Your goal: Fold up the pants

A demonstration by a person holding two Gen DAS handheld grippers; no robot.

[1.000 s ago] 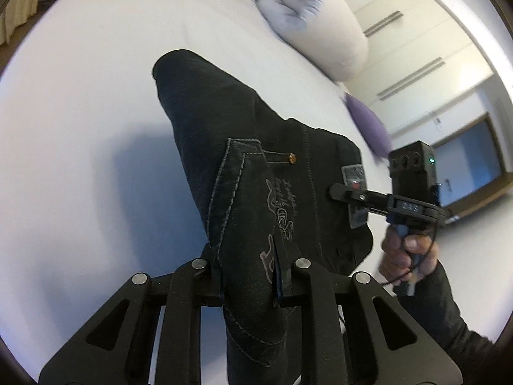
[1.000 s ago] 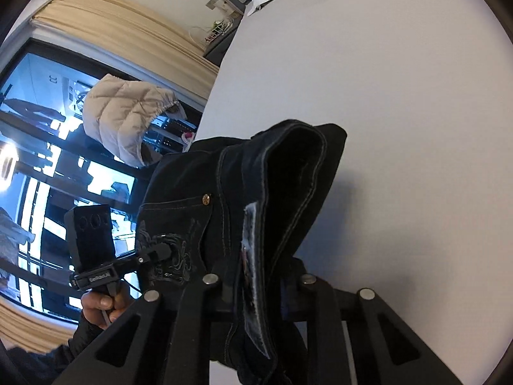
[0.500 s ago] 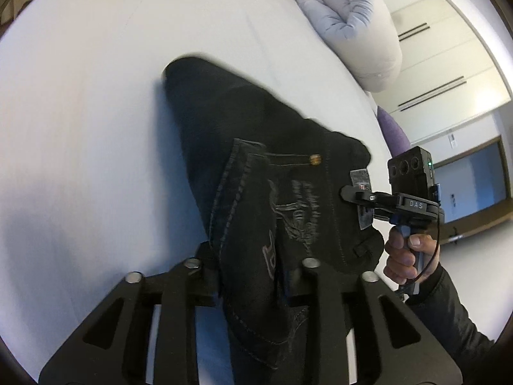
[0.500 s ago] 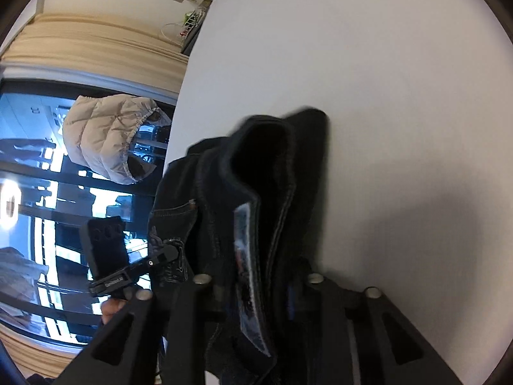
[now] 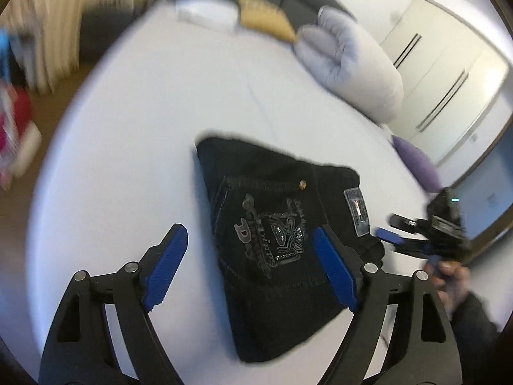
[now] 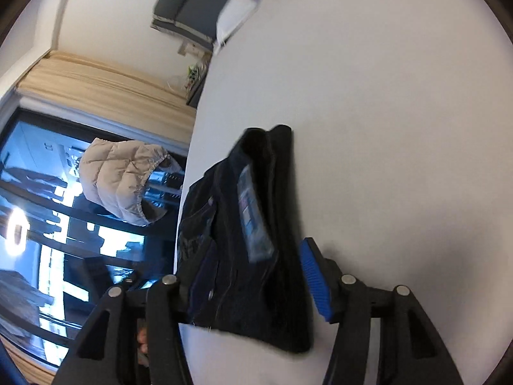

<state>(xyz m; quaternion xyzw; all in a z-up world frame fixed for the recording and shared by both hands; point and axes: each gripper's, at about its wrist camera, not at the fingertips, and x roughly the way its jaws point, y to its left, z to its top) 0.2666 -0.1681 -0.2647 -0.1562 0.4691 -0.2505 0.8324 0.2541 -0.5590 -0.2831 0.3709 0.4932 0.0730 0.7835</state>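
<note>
The dark denim pants (image 5: 275, 240) lie folded in a compact bundle on the white bed (image 5: 134, 160), back pocket embroidery and waist label facing up. My left gripper (image 5: 250, 256) is open, its blue pads spread above the near part of the bundle, holding nothing. My right gripper (image 6: 253, 276) is open too, its jaws astride the waistband end of the pants (image 6: 256, 240); its left pad is hidden behind the cloth. The right gripper also shows in the left wrist view (image 5: 416, 234), just right of the bundle.
A rolled pale duvet (image 5: 349, 64), a yellow cushion (image 5: 266, 22) and a white pillow (image 5: 205, 16) lie at the bed's far end. A purple cushion (image 5: 416, 166) sits at the right edge. A window with a beige jacket (image 6: 125, 183) is beyond the bed's side.
Both grippers have opened and let go of the pants, which now rest on the bed. Both have drawn back from the bundle.
</note>
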